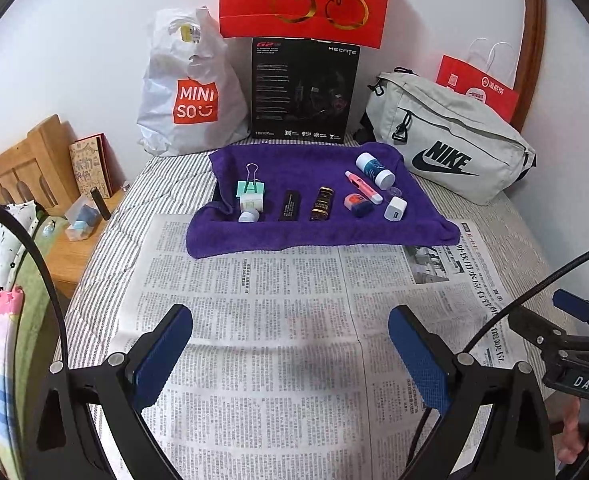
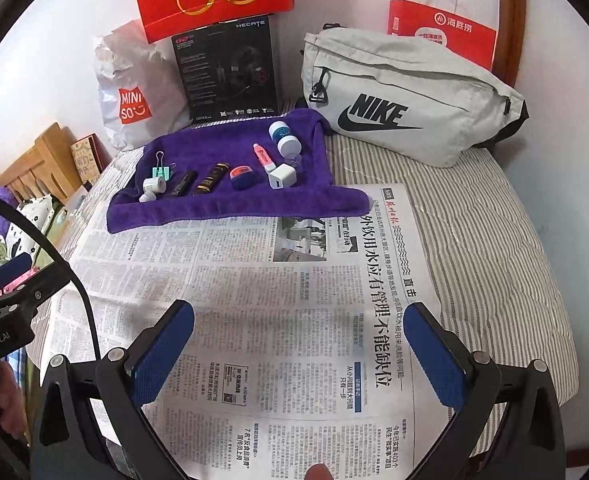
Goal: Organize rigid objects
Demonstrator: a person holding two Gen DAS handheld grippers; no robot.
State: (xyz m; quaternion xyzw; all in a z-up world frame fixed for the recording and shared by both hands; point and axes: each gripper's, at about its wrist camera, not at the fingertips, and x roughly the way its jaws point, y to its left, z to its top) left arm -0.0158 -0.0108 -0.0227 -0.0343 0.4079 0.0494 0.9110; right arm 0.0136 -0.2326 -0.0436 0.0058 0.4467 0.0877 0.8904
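Small rigid items, among them a white plastic charger cube (image 2: 281, 176), are laid on a purple towel (image 1: 314, 236) at the far side. The left gripper (image 1: 290, 354) and right gripper (image 2: 300, 350) are held wide open, empty. The cube is judged light, stiff, slippery; its flat sides could be pinched.

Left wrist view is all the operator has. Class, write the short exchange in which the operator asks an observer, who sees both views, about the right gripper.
Operator: I only see the edge of the right gripper. Is it open?
Observer: Yes. The right gripper has its fingers spread wide, with nothing between them.
Operator: What lies below it?
Observer: The newspaper, at a part with a small printed square code.
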